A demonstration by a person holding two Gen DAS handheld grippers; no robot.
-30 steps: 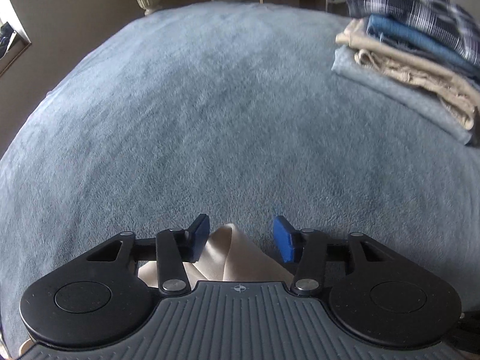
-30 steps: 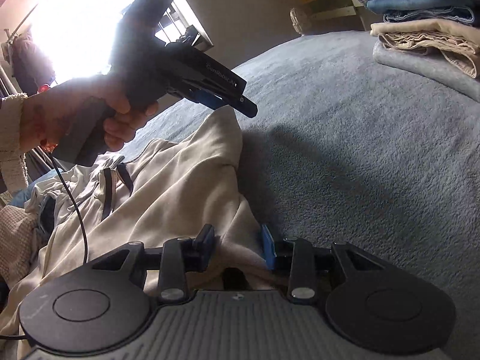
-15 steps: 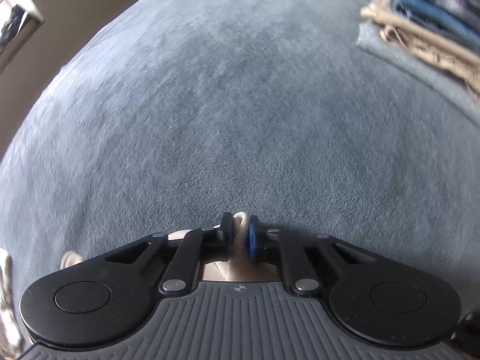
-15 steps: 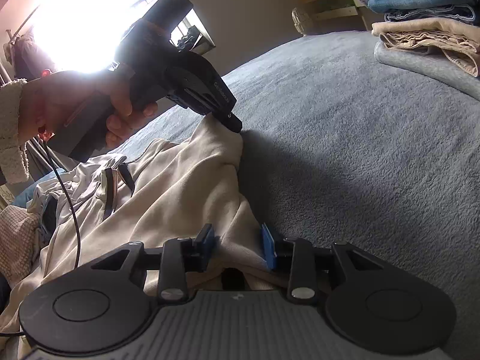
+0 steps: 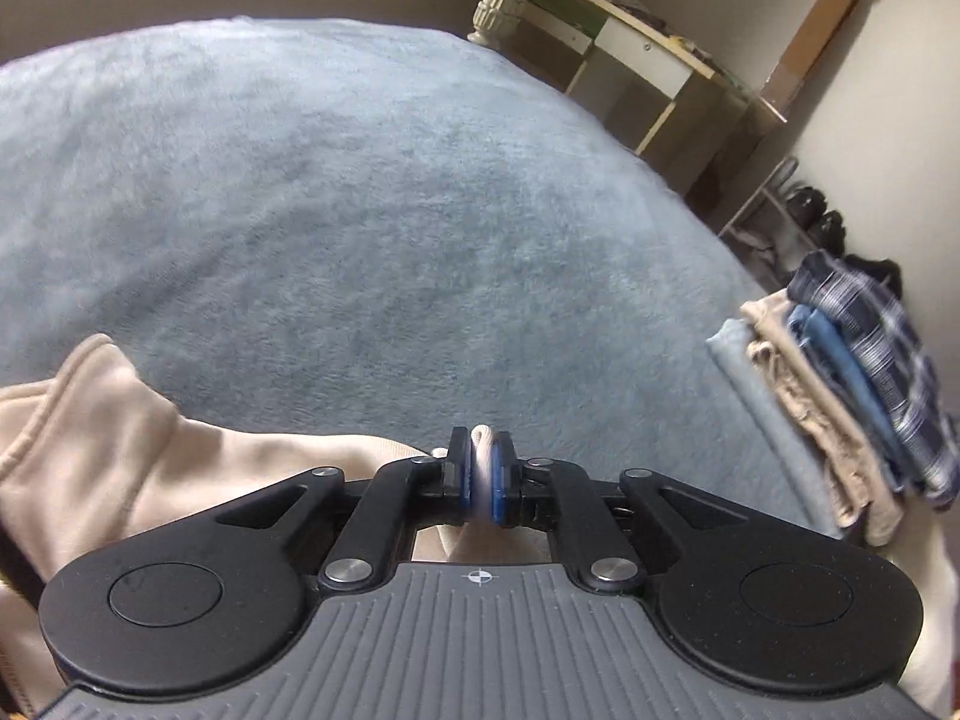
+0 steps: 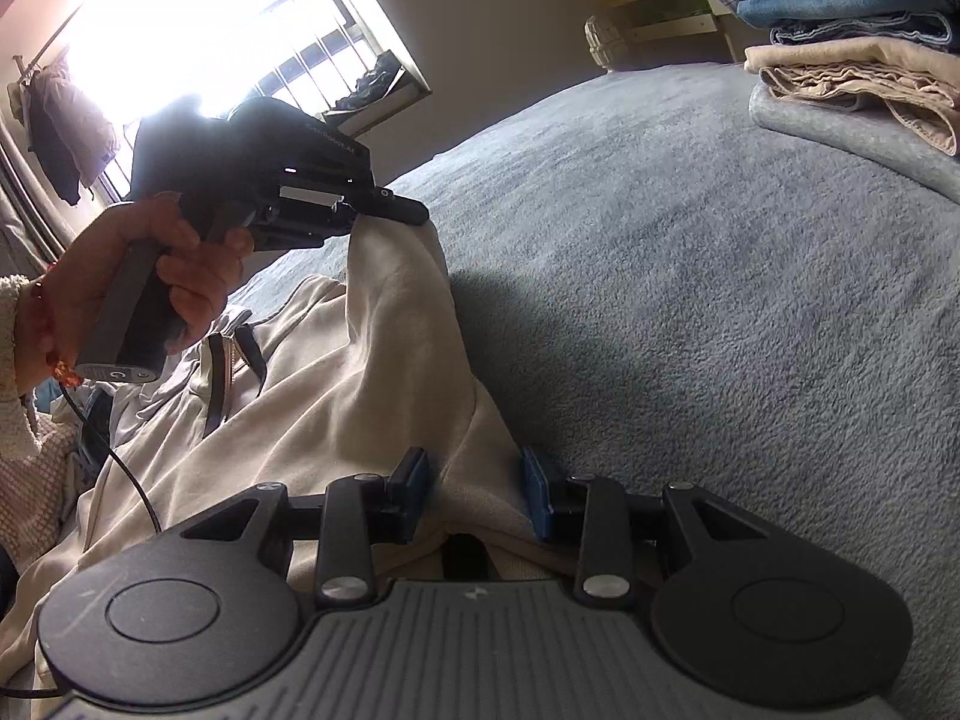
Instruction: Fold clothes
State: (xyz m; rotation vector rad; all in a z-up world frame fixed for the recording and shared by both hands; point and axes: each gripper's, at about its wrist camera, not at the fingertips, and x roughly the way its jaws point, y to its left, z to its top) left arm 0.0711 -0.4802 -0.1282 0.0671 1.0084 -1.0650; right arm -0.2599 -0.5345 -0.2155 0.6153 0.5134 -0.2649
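Note:
A cream garment (image 6: 336, 384) lies crumpled on the grey-blue blanket (image 6: 690, 276) at the left. My left gripper (image 5: 480, 474) is shut on a fold of that cream garment (image 5: 108, 468); in the right wrist view the left gripper (image 6: 414, 216), held by a hand (image 6: 180, 282), lifts the fabric into a peak. My right gripper (image 6: 477, 492) stands open, its blue pads on either side of a ridge of the garment's edge without pinching it.
A stack of folded clothes (image 5: 852, 396), plaid on top, sits at the blanket's right; the same stack of folded clothes (image 6: 858, 60) shows in the right wrist view. A shelf unit (image 5: 648, 78) stands against the wall behind. Bright window (image 6: 198, 48) at the left.
My left gripper closed on the cream fabric and has since lifted it and swung toward the right. The right gripper stayed open over the garment's edge.

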